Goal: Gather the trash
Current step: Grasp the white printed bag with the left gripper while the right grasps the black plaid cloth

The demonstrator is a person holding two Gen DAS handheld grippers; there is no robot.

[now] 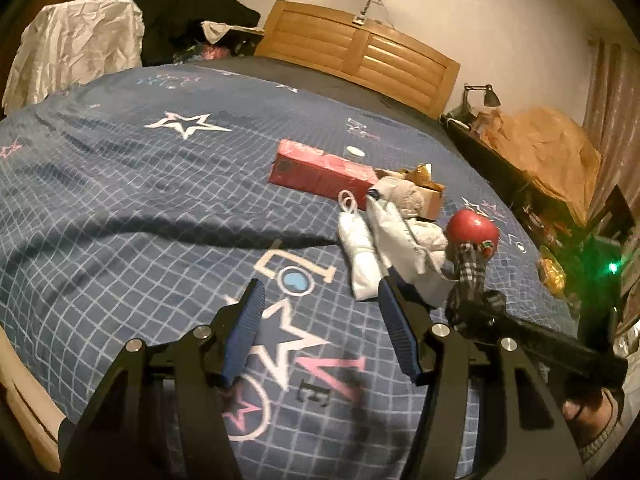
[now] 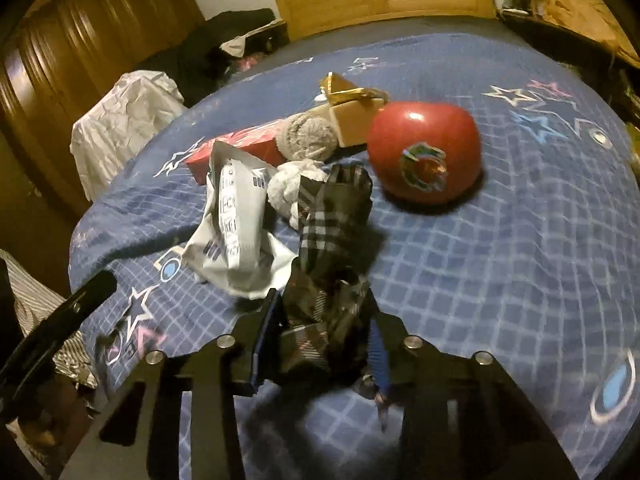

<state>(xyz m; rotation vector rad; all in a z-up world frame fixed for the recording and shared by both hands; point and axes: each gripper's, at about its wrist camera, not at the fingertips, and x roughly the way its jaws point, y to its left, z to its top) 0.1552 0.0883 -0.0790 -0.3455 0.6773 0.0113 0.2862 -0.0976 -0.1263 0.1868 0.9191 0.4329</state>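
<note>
Left wrist view: left tool (image 1: 320,300) hangs over the bed (image 1: 140,184), which is covered by a blue checked bedspread with stars and letters. Its blue pads stand partly apart with only bedspread between them; nothing held. Just ahead of the right pad lies a white wrapper (image 1: 360,256), and beside it a crumpled white plastic bag (image 1: 404,240). Behind these lies a long red box (image 1: 320,170) with a small white cap (image 1: 355,151) beyond it, and a small open cardboard box (image 1: 428,192) at the red box's right end. A red apple-shaped thing (image 1: 472,228) sits to the right. The right tool enters from the lower right, with a dark plaid wrapper (image 1: 470,272) at its tip, reaching up beside the red apple-shaped thing. Wooden headboard (image 1: 360,48) at the back; desk with lamp (image 1: 480,96) to the right.

Right wrist view: right tool (image 2: 320,344) is closed most of the way, its pads pressing both sides of the crumpled dark plaid wrapper (image 2: 332,240), which stands up out of the grip. The printed white plastic bag (image 2: 236,224) lies just left of it on the bedspread, with a grey rolled sock (image 2: 308,138) and the red box (image 2: 240,148) behind. The red apple-shaped thing (image 2: 424,152), bearing a sticker, sits to the upper right, apart from the wrapper. The cardboard box (image 2: 352,120) is behind it. Picture is somewhat motion-blurred.
</note>
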